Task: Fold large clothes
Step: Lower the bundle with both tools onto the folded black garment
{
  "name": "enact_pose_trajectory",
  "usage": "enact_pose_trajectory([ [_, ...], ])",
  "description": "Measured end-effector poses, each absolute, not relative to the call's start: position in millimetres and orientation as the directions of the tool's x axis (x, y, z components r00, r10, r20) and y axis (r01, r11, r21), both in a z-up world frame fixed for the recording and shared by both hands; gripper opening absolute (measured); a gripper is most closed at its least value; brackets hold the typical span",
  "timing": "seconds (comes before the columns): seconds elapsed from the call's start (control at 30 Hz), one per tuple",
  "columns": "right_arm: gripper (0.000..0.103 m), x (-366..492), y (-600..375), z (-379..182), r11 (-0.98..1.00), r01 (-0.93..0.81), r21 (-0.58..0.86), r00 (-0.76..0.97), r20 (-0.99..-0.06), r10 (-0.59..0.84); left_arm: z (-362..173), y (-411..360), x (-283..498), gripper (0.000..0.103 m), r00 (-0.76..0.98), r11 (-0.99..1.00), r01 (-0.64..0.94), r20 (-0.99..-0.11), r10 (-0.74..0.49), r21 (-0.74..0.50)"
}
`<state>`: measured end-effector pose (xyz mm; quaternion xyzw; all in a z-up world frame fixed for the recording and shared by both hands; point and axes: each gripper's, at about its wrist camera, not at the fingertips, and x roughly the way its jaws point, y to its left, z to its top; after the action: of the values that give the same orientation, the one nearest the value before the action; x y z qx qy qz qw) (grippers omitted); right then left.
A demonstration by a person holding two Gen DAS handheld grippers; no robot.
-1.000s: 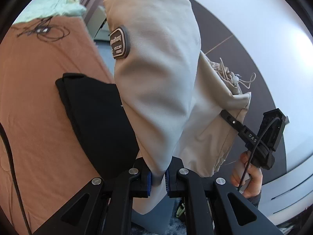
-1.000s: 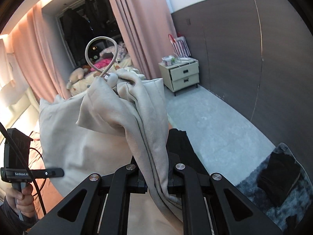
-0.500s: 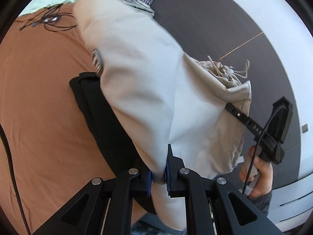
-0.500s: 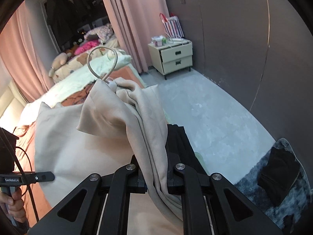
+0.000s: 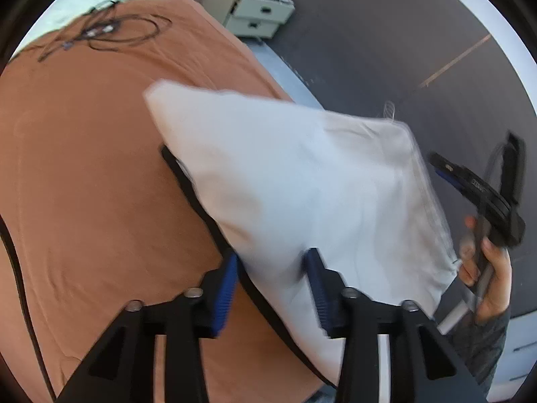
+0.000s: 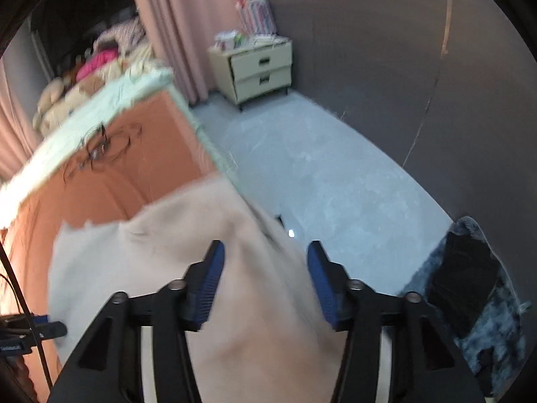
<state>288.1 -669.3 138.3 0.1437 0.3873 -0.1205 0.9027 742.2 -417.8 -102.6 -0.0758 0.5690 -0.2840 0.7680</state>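
A cream hoodie (image 5: 302, 181) lies blurred over a black folded garment (image 5: 201, 201) at the near corner of the orange-brown bed (image 5: 84, 168). My left gripper (image 5: 272, 282) is open, its blue pads on either side of the hoodie's edge. The right gripper (image 5: 470, 184) shows beyond the hoodie in a hand. In the right wrist view the hoodie (image 6: 161, 262) spreads below my open right gripper (image 6: 265, 272). The left gripper (image 6: 27, 332) shows at the lower left edge.
Black cables (image 5: 110, 33) lie on the far part of the bed. A cream nightstand (image 6: 258, 67) stands by pink curtains. Grey floor (image 6: 319, 174) runs beside the bed. A dark fuzzy rug (image 6: 486, 319) with a black item lies at right.
Both grippers have opened and let go of the hoodie. The hoodie has dropped from hanging in the air onto the black garment and the bed.
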Motion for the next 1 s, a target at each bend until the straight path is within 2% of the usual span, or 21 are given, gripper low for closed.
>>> enact_pose_trajectory([
  [0.03,0.051,282.1,-671.3,145.0,0.929,0.323,0.183,0.68,-0.727,-0.093,-98.9,-409.8,742.0,0.059,0.21,0.828,0.345,-0.824,-0.526,-0.441],
  [0.07,0.051,276.3,-671.5,149.5,0.929,0.323,0.179,0.68,-0.727,-0.097,-96.3,-402.1,745.2,0.06,0.231,0.827,0.34,-0.813,-0.535,-0.447],
  [0.17,0.051,243.5,-670.3,157.9,0.933,0.329,0.148,0.668,-0.734,-0.12,-97.6,-396.1,751.5,0.06,0.218,0.821,0.336,-0.81,-0.544,-0.461],
  [0.3,0.051,183.5,-679.1,156.9,0.915,0.338,0.219,0.677,-0.733,-0.074,-103.6,-394.9,746.1,0.06,0.186,0.798,0.346,-0.797,-0.574,-0.494],
  [0.47,0.051,116.0,-695.0,135.6,0.871,0.419,0.256,0.687,-0.717,-0.12,-105.7,-417.2,742.8,0.051,0.143,0.774,0.379,-0.795,-0.59,-0.507],
  [0.6,0.051,75.8,-712.9,115.7,0.808,0.491,0.325,0.681,-0.722,-0.123,-108.5,-425.9,727.9,0.048,0.118,0.762,0.377,-0.788,-0.604,-0.527],
  [0.67,0.051,73.0,-716.2,101.7,0.787,0.503,0.356,0.671,-0.735,-0.096,-111.5,-430.8,725.2,0.038,0.116,0.766,0.38,-0.795,-0.595,-0.518],
  [0.8,0.051,87.0,-725.5,88.3,0.758,0.478,0.444,0.69,-0.724,-0.011,-110.0,-432.6,724.1,0.027,0.136,0.777,0.371,-0.798,-0.587,-0.509],
  [0.83,0.05,85.7,-731.2,87.6,0.755,0.47,0.457,0.698,-0.716,-0.001,-108.7,-434.4,724.2,0.025,0.138,0.779,0.371,-0.8,-0.584,-0.505],
  [0.87,0.044,90.5,-734.3,87.5,0.756,0.458,0.468,0.708,-0.706,0.009,-107.4,-437.1,724.4,0.023,0.143,0.783,0.377,-0.804,-0.577,-0.495],
  [0.9,0.023,91.7,-737.2,87.3,0.756,0.446,0.479,0.718,-0.696,0.018,-105.5,-440.0,723.9,0.023,0.149,0.789,0.385,-0.812,-0.565,-0.479],
  [1.0,0.01,91.7,-746.3,95.6,0.749,0.45,0.486,0.74,-0.673,-0.008,-99.8,-447.2,725.0,0.021,0.164,0.802,0.395,-0.824,-0.542,-0.449],
])
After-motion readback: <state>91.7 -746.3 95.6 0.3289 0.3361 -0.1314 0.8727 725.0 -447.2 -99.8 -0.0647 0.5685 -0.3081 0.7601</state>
